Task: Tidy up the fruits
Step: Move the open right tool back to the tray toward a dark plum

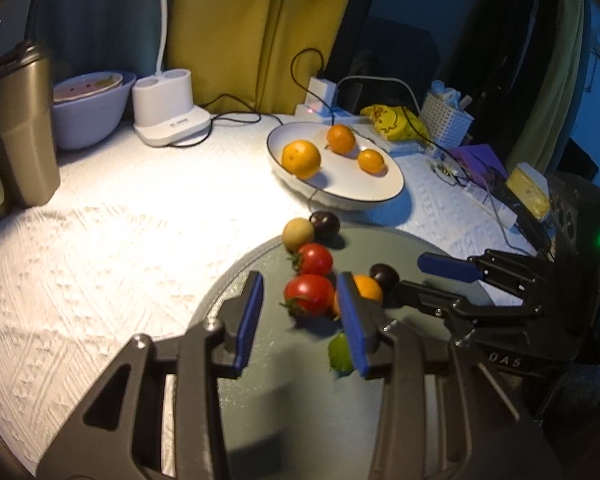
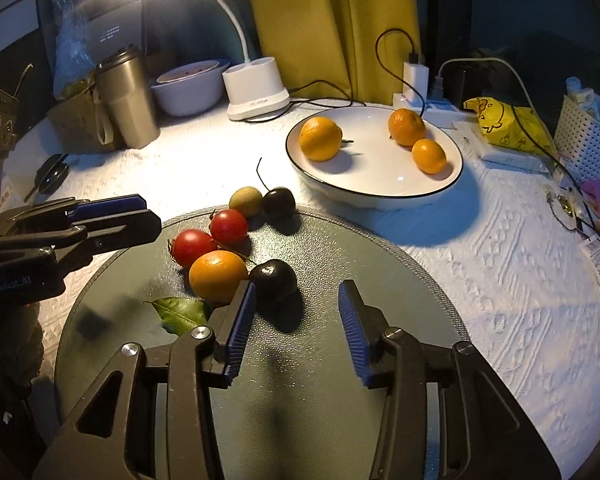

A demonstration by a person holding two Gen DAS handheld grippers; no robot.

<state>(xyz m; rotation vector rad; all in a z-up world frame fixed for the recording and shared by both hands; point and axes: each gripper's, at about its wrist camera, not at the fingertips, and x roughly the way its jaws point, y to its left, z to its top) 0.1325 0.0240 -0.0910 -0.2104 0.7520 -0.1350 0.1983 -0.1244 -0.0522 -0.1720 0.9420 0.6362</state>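
A round grey glass board (image 2: 340, 264) holds two red tomatoes (image 2: 194, 245), an orange (image 2: 218, 276), two dark plums (image 2: 273, 282), a yellow-green fruit (image 2: 245, 201) and a green leaf (image 2: 182, 313). A white plate (image 2: 374, 194) behind it holds three oranges (image 2: 320, 138). My left gripper (image 1: 300, 316) is open, its fingers either side of the near tomato (image 1: 309, 295), not touching. My right gripper (image 2: 296, 328) is open and empty, just in front of the near plum. The left gripper also shows in the right wrist view (image 2: 112, 220).
A white lamp base (image 2: 256, 90), a white bowl (image 2: 190, 86) and a metal tumbler (image 2: 126, 98) stand at the back left. A charger with cables (image 2: 416, 80), a yellow bag (image 2: 504, 124) and a white basket (image 2: 584, 136) crowd the back right. The tablecloth is white.
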